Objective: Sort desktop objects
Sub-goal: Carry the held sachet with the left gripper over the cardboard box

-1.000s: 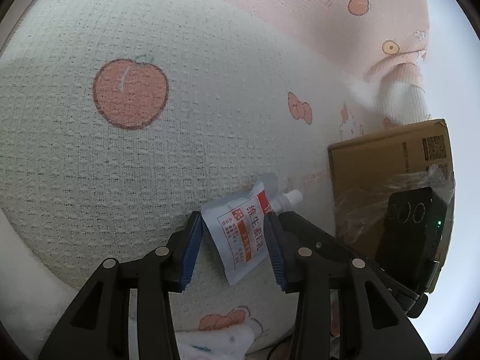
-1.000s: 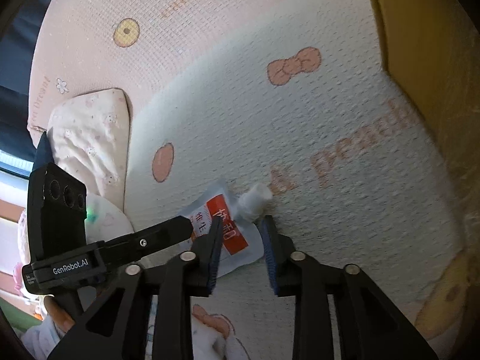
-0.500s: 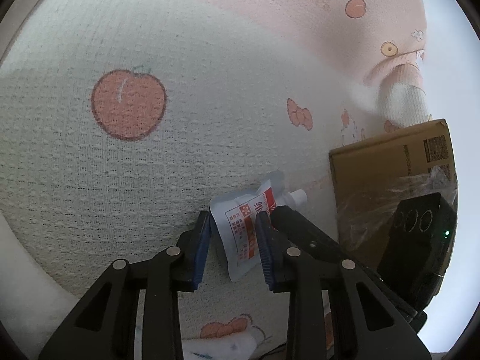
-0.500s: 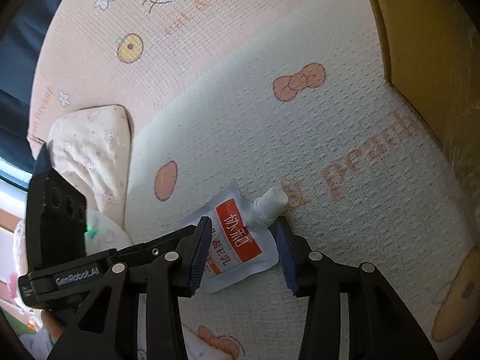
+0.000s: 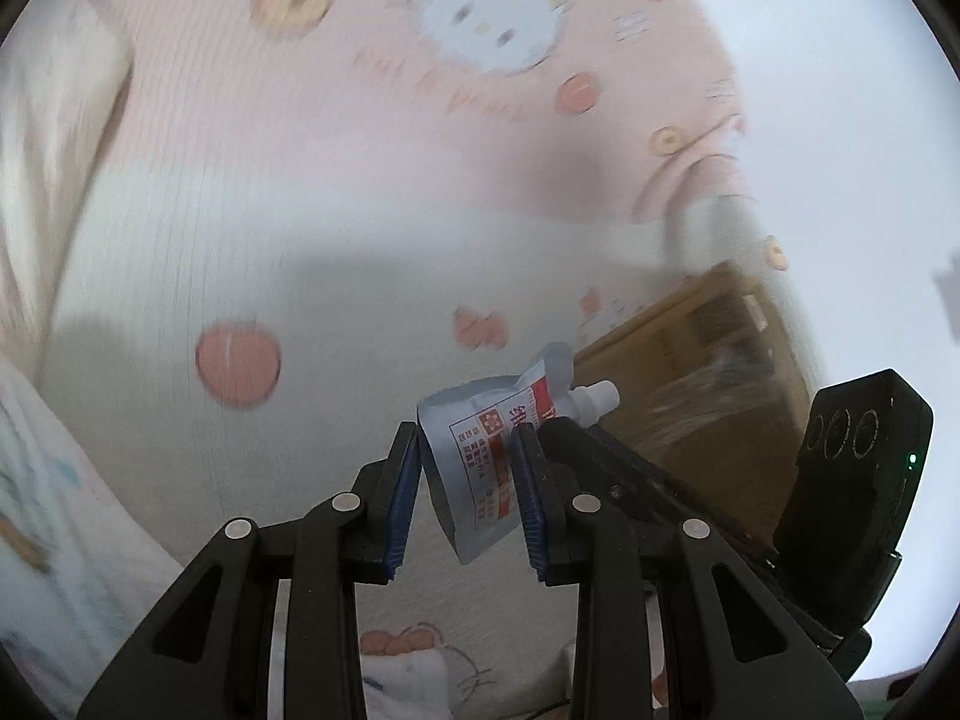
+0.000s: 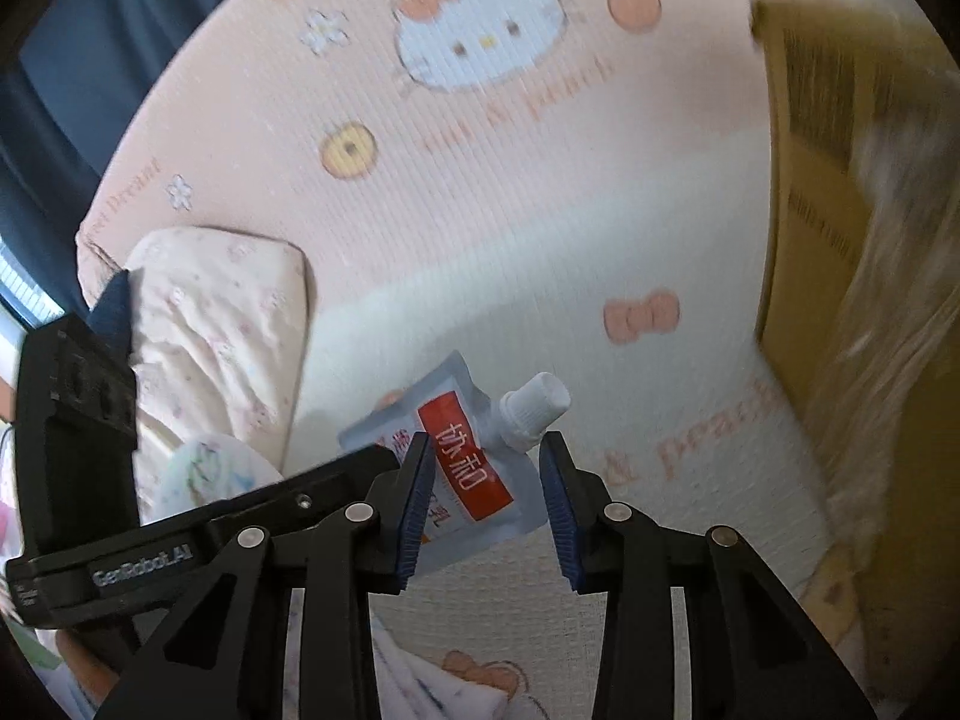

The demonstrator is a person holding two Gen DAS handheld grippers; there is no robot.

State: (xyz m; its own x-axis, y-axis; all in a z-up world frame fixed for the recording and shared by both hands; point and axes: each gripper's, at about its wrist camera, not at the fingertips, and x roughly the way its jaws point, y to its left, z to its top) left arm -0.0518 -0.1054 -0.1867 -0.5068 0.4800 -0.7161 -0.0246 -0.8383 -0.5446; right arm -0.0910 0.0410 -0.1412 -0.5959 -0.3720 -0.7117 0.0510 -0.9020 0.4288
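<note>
Lifting step: white spouted plastic pouch with red label pinched in left gripper; right gripper closing around it, right pad apart. Next: carry toward brown cardboard box, presumably.

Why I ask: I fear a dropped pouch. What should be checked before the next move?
1. Left gripper fingers press the pouch from both sides: ok.
2. Right gripper also grips it: not ok. It is closing around the pouch, but a gap shows at one finger.
3. Cap screwed on: ok.
4. Pouch clear of the bedspread: ok, it appears raised.
5. Cardboard box open to receive it: cannot tell, it is blurred.
</note>
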